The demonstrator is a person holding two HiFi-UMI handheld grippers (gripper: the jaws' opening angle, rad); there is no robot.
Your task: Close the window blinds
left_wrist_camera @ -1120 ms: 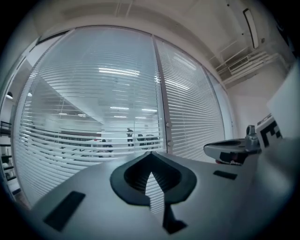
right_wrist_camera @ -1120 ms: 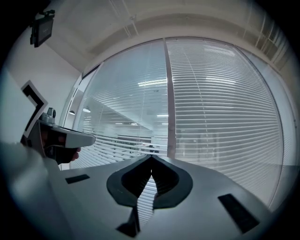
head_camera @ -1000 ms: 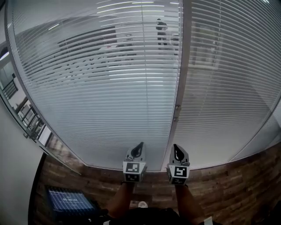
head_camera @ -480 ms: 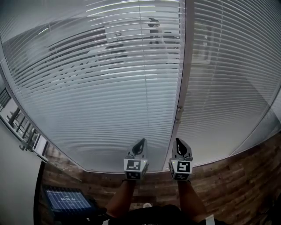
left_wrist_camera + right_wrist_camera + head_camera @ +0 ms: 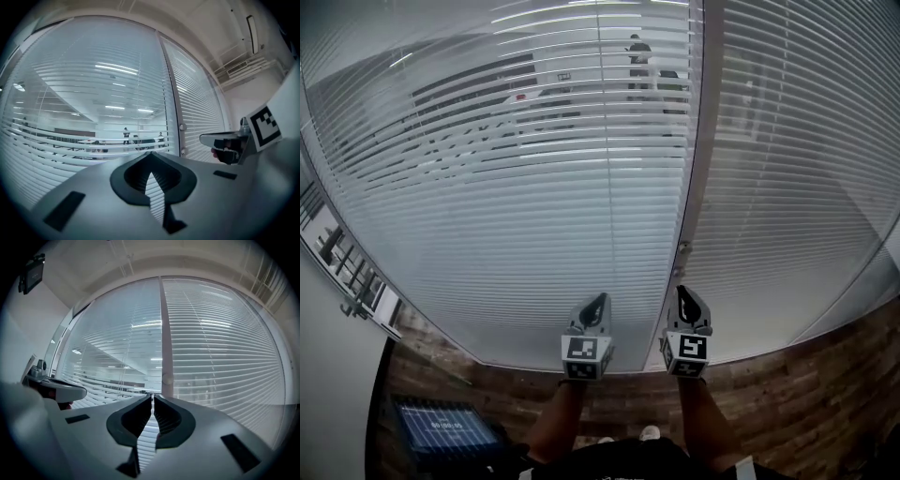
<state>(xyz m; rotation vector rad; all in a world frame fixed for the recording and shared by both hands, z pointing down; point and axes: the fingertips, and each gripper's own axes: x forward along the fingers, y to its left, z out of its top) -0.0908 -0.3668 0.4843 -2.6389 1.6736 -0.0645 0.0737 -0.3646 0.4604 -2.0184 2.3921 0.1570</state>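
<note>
Standing close before the window blinds (image 5: 516, 234), hung in two panels on either side of a vertical frame post (image 5: 692, 169). Holding the left hand-held gripper (image 5: 596, 304) and the right hand-held gripper (image 5: 684, 296) level and side by side, pointed at the lower slats. Both closed tip to tip, gripping nothing. On the left panel, tilted open enough to show a room behind; on the right panel, nearly closed

Brown plank floor (image 5: 787, 412) runs across the bottom of the head view, from 8 o'clock round to 4 o'clock. On it at 8 o'clock stands a dark box (image 5: 441, 429) with a blue top. At 6 o'clock a pale shoe (image 5: 649, 432) tip shows.
</note>
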